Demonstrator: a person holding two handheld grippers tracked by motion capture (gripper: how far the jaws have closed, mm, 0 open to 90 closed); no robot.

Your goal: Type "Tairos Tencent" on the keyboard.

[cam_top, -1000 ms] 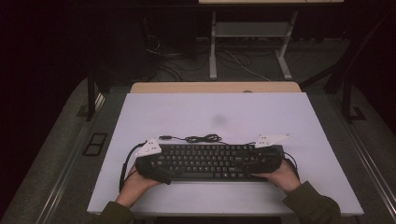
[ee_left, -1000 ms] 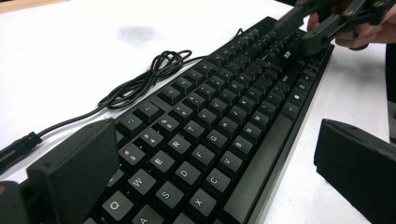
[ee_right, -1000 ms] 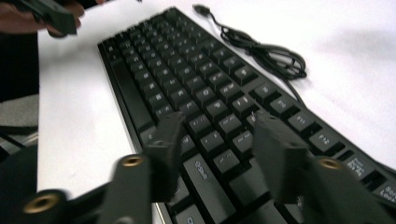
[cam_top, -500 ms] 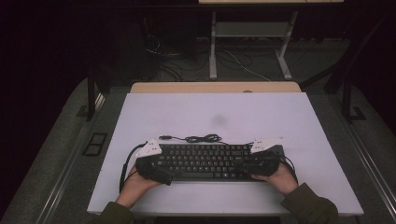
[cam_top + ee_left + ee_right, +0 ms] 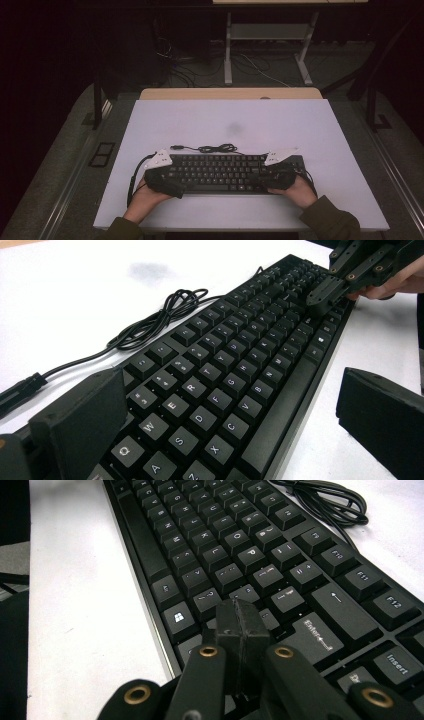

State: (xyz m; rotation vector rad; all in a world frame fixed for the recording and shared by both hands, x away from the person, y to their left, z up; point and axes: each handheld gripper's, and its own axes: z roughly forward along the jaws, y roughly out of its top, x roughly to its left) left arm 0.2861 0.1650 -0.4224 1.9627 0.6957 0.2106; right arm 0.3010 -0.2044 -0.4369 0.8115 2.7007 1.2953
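A black keyboard lies on the white table, near its front edge. Its black cable is coiled just behind it. My left gripper is at the keyboard's left end. In the left gripper view it stands open, one jaw on each side of the keyboard's left end. My right gripper rests over the keys toward the right end. In the right gripper view it is shut with nothing held, its tip over the keys left of Enter.
A faint dark smudge marks the table's middle. A wooden edge runs along the table's far side. Beyond it stand a metal desk frame and loose floor cables. Bare table lies behind and beside the keyboard.
My right gripper has slid left from the keyboard's right end onto the keys. The left gripper and the keyboard have stayed in place.
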